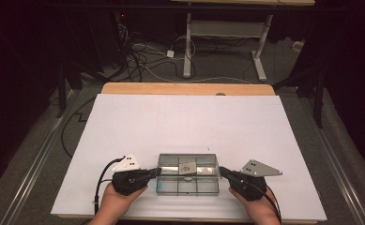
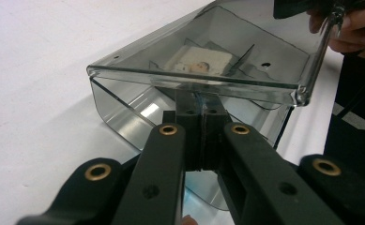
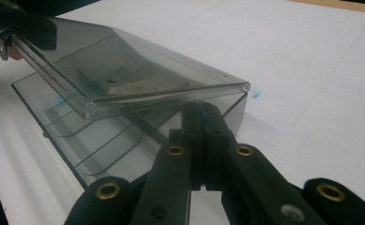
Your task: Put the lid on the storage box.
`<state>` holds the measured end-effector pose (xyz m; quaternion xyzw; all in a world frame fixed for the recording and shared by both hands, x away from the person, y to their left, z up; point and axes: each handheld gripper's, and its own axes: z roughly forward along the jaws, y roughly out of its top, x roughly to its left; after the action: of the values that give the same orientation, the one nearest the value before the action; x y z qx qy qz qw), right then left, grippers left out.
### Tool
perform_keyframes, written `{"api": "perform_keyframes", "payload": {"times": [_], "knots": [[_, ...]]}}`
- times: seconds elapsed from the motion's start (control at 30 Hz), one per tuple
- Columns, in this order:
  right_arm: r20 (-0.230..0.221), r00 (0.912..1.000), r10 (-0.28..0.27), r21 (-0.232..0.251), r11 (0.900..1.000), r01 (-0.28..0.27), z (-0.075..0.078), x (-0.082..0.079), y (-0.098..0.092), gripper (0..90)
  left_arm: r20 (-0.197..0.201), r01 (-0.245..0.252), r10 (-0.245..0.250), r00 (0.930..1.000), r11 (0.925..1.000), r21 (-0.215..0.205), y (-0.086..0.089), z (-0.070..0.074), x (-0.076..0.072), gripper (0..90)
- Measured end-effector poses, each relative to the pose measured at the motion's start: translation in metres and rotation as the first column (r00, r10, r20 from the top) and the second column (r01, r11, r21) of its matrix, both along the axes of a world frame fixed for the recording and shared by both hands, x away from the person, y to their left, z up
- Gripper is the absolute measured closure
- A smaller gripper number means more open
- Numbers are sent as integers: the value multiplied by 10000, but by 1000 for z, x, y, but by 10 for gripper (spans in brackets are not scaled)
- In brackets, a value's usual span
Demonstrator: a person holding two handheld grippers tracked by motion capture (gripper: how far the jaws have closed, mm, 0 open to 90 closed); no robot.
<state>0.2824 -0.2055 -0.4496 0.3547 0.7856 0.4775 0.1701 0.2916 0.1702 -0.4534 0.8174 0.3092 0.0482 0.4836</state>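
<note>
Matte white tabletop [image 1: 180, 122], smoky clear plastic box [image 1: 188, 186] (compartmented), both grippers' fingers pressed together.

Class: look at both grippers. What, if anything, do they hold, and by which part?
Both jaws look shut at the clear plastic box: the left gripper at one end, the right gripper at the other, under the lid's edge.

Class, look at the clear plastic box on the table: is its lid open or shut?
Partly open. The lid stands raised at an angle above the box's divided base, with a gap beneath its edge.
</note>
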Motion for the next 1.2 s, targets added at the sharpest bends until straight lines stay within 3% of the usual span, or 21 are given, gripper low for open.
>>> {"api": "perform_keyframes", "payload": {"times": [0.2, 0.33, 0.47, 0.53, 0.6, 0.67, 0.77, 0.9, 1.0, 1.03, 1.1, 1.2], "knots": [[35, 9997, -251, -450, 9987, 252, -5, -4, -6, 900, 145, -10, 5, 9999, 9995, 302, 0, -3, -5, 875], [-142, 9968, -787, -945, 9925, 770, -12, -6, -17, 821, 298, -23, 15, 9996, 9996, 293, 0, -2, -9, 876], [-428, 9886, -1446, -1083, 9843, 1393, -18, -12, -31, 572, 354, -3, -10, 9994, 9992, 390, 2, -4, -17, 876], [-329, 9845, -1720, -1160, 9791, 1672, -19, -15, -36, 440, 413, -59, 43, 9991, 9992, 391, 2, -5, -20, 876], [-510, 9837, -1724, -929, 9815, 1672, -20, -15, -40, 240, 458, -117, 97, 9989, 9991, 416, 2, -5, -22, 876], [-782, 9779, -1941, -998, 9775, 1860, -21, -12, -42, 21, 497, -119, 98, 9987, 9990, 434, 2, -5, -25, 876], [-908, 9647, -2473, -1074, 9654, 2374, -25, -8, -44, 0, 518, -125, 98, 9986, 9985, 532, 4, -5, -28, 876], [-803, 9617, -2621, -991, 9621, 2540, -24, -8, -46, 0, 476, -124, 98, 9988, 9984, 544, 7, -6, -30, 876], [-759, 9615, -2643, -989, 9615, 2565, -23, -8, -47, 0, 224, -112, 100, 9997, 9985, 539, 9, -12, -31, 876], [-741, 9613, -2655, -967, 9613, 2580, -23, -8, -47, 0, -142, -422, 422, 9990, 9991, 45, 5, -15, -34, 877], [-767, 9629, -2589, -874, 9637, 2522, -23, -8, -47, 0, 37, -118, 116, 9999, 9982, 585, 10, -17, -30, 876], [-736, 9631, -2589, -795, 9642, 2531, -21, -9, -46, 0, -81, -198, 205, 9998, 9965, 817, 11, -23, -28, 877]]}}
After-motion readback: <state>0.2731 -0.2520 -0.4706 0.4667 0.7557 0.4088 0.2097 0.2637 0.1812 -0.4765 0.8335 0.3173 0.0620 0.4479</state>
